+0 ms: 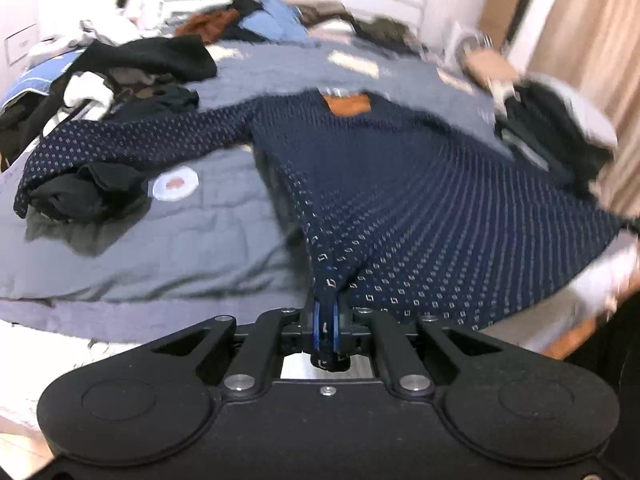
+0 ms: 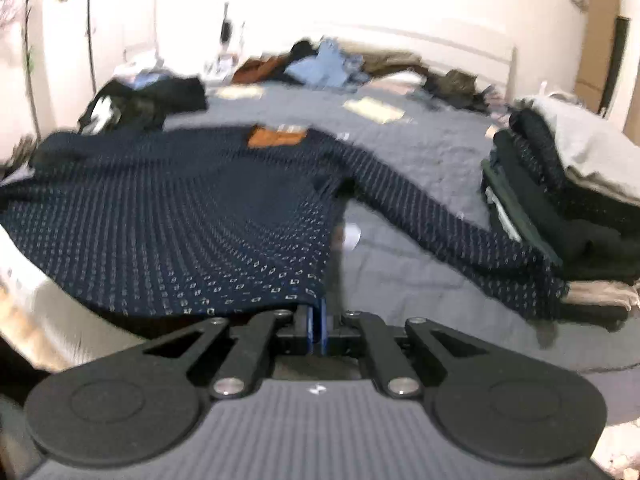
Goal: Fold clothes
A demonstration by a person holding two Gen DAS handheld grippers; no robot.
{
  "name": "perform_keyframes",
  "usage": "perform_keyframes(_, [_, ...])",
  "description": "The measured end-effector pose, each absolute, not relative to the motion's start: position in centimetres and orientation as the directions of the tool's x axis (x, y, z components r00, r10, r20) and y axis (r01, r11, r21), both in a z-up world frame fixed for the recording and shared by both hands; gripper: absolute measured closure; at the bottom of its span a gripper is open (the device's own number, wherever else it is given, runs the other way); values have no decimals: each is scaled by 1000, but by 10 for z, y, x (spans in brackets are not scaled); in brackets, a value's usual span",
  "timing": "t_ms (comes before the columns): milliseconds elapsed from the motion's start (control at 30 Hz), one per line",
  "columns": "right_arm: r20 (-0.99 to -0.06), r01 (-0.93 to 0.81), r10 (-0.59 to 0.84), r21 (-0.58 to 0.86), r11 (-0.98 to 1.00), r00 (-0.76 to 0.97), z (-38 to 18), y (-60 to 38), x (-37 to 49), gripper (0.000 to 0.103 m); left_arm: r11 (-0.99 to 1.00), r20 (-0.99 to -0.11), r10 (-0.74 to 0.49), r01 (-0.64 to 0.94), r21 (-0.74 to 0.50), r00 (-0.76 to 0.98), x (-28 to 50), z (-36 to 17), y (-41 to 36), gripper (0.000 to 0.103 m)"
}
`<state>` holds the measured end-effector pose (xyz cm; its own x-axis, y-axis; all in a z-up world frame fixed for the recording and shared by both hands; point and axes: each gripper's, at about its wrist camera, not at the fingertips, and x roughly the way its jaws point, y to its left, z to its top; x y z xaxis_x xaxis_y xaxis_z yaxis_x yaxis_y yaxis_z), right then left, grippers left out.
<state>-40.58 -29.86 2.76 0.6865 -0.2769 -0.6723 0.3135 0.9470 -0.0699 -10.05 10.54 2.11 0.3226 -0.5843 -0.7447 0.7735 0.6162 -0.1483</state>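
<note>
A home bedroom; a bed (image 2: 400, 152) with grey quilt; heaped clothes (image 1: 256, 20) against a white headboard (image 2: 460, 46).

Left gripper (image 1: 327, 322): matte black, blue pads, silver screws.
Right gripper (image 2: 319, 330): black, ribbed grey plate at 6 o'clock.

grey bed cover (image 1: 132, 256), cardboard box (image 2: 600, 40)
</note>
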Motion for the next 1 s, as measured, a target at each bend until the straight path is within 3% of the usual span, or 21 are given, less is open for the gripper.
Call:
perform_keyframes(200, [-783,262,-218,-73,962,583,-7,-296,-398,100,602,-819,-505,791,-108,272,-110,-5,102,97])
perform_keyframes(533, [-763,259,-180,-18,966,621,6,-283,-437,100,569,-831,-500,816,-102,245,-128,-2,121,97])
perform_keyframes(700, [-809,231,-172,-46,972,562,-11,-285,-423,100,572,-854,-464,816,-84,237,-121,-14,109,96])
perform_keyframes(867, [-841,214,-167,-63,975,514,-13,-284,-420,96,576,-884,-408,816,-54,230,-127,-14,111,88])
perform_keyframes(1000, [-842,243,-186,-67,968,506,-5,-287,-431,94,593,-845,-470,801,-88,256,-131,5,132,68])
